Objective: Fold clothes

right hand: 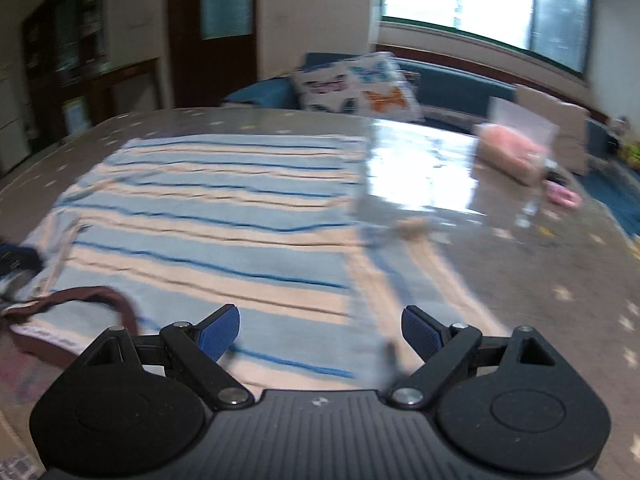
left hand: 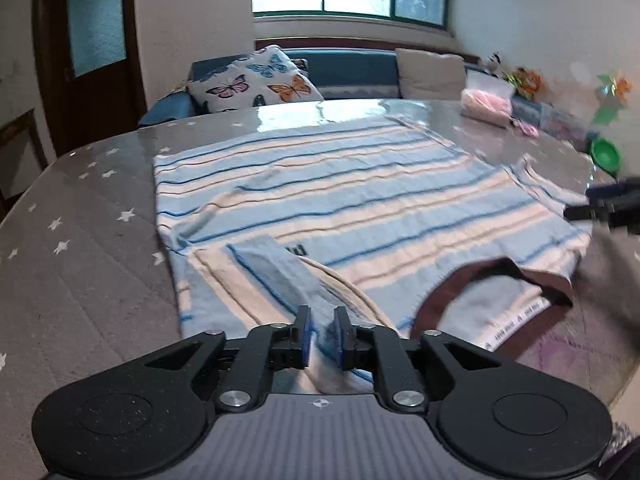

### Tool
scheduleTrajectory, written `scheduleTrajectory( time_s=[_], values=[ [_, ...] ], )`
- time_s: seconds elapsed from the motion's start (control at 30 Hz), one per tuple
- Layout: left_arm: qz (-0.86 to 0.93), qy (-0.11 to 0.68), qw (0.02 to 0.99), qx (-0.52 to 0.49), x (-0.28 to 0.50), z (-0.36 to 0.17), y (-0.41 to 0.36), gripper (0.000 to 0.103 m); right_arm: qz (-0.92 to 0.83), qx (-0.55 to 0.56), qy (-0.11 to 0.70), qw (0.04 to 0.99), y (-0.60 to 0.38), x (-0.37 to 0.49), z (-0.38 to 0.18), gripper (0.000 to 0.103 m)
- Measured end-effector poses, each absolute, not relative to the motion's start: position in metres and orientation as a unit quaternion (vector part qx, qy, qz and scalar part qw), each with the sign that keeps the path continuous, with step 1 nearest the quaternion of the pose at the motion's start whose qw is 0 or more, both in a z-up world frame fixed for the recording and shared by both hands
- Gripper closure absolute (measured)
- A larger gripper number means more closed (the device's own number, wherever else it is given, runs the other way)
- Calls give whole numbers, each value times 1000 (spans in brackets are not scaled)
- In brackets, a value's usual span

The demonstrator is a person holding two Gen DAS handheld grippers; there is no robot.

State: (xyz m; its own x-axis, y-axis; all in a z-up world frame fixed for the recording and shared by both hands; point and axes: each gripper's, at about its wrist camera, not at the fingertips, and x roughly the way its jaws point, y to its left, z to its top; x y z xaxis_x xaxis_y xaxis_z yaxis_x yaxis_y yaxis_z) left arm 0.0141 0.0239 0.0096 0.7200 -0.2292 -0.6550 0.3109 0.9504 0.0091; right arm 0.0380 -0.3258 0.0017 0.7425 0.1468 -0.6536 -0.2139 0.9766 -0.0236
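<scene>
A striped T-shirt [left hand: 340,196] in light blue, cream and dark blue, with a brown collar [left hand: 492,276], lies flat on the table; it also shows in the right wrist view [right hand: 224,216]. My left gripper [left hand: 322,336] is shut on the shirt's left sleeve [left hand: 276,276], lifted and folded in over the body. My right gripper [right hand: 320,332] is open and empty, just above the shirt's right side by its sleeve [right hand: 412,276]. The right gripper also shows at the right edge of the left wrist view [left hand: 608,204]. The collar shows in the right wrist view [right hand: 100,296].
The table [left hand: 80,240] has a grey star-print cover under clear plastic. A pink-filled bag [left hand: 486,102] stands at its far right, a green bowl [left hand: 606,154] beyond it. A blue sofa with a butterfly cushion [left hand: 256,80] is behind the table.
</scene>
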Motion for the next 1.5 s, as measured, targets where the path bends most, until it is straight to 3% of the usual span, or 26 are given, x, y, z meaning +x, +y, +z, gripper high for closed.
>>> scheduleTrajectory(
  time_s=[0.13, 0.27, 0.43, 0.53, 0.6, 0.7, 0.8, 0.93, 1.5],
  values=[
    [-160, 333, 927, 58, 10, 19, 15, 75, 31, -36, 344, 938, -362, 43, 0, 13],
    [-170, 320, 930, 58, 9, 28, 3, 54, -2, -17, 345, 939, -386, 48, -4, 18],
    [-170, 312, 933, 49, 13, 32, -11, 41, -12, 9, 355, 935, -405, 57, -12, 35],
    [-169, 306, 935, 53, 14, 33, -18, 28, -12, 25, 363, 931, -411, 60, -18, 40],
    [-169, 300, 937, 51, 14, 34, -21, 11, -11, 28, 364, 931, -413, 61, -20, 43],
    [-171, 291, 940, 46, 15, 37, -24, 0, -13, 30, 361, 932, -414, 60, -20, 50],
    [-170, 289, 941, 44, 18, 38, -27, 0, -18, 34, 359, 933, -415, 62, -19, 61],
    [-163, 292, 941, 47, 21, 37, -29, 0, -16, 48, 355, 934, -418, 62, -18, 89],
    [-129, 316, 939, 38, 25, 25, -17, 0, 79, 49, 288, 953, -375, 42, 44, 93]
  ],
)
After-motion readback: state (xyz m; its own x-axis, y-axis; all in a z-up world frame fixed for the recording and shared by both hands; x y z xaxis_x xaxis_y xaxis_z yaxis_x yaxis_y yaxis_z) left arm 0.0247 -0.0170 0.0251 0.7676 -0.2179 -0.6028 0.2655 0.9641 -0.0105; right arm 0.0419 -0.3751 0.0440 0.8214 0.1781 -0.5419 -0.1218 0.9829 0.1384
